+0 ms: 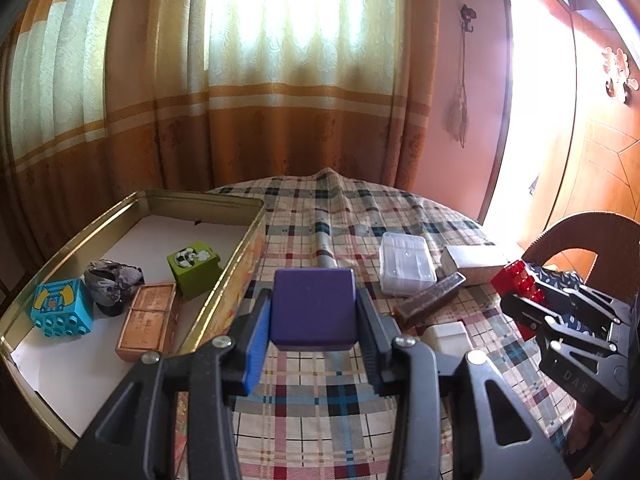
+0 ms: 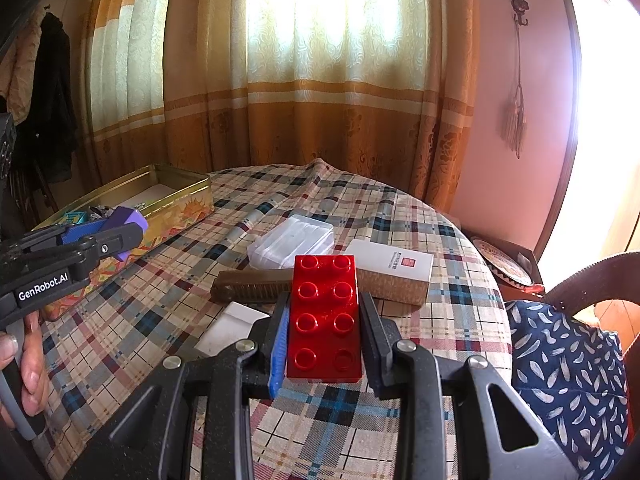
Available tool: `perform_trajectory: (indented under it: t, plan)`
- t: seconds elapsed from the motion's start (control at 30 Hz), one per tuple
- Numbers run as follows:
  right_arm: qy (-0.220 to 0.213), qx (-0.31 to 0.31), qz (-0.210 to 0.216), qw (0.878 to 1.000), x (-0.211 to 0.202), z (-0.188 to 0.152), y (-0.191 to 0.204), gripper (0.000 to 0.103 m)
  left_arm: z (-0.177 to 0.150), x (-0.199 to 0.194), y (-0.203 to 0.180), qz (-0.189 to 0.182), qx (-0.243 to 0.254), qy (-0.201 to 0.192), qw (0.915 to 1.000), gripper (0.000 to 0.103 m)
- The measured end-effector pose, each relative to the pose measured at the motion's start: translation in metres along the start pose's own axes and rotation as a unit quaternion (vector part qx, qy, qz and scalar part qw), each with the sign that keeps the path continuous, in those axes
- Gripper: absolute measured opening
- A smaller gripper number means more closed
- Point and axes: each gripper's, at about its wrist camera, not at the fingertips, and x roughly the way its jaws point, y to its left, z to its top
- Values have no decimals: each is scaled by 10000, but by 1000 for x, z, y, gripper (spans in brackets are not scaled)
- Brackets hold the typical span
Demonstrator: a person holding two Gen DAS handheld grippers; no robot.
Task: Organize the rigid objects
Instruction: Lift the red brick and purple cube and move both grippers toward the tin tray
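Observation:
My left gripper (image 1: 314, 314) is shut on a purple block (image 1: 314, 308), held above the plaid tablecloth just right of the gold tin (image 1: 240, 248). The tin holds a blue brick (image 1: 60, 306), a dark crumpled object (image 1: 114, 280), a brown box (image 1: 148, 322) and a green block (image 1: 194, 262). My right gripper (image 2: 325, 320) is shut on a red studded brick (image 2: 325, 316), held above the table's right part. In the right wrist view the left gripper (image 2: 120, 236) with the purple block (image 2: 130, 220) hangs beside the tin (image 2: 176, 196).
On the table (image 2: 320, 412) lie a clear plastic case (image 2: 290, 242), a white-and-brown box (image 2: 394, 276), a brown comb-like bar (image 2: 248, 286) and a white flat box (image 2: 232, 328). A chair with blue patterned fabric (image 2: 568, 380) stands at the right. Curtains hang behind.

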Motion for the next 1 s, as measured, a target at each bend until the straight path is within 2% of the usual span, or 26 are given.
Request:
perform_trajectory:
  t: [1.0]
  plan:
    - [-197,-20,8,9998,-6,0,2,34,0,-12,-5,112,105,-350,9993,39]
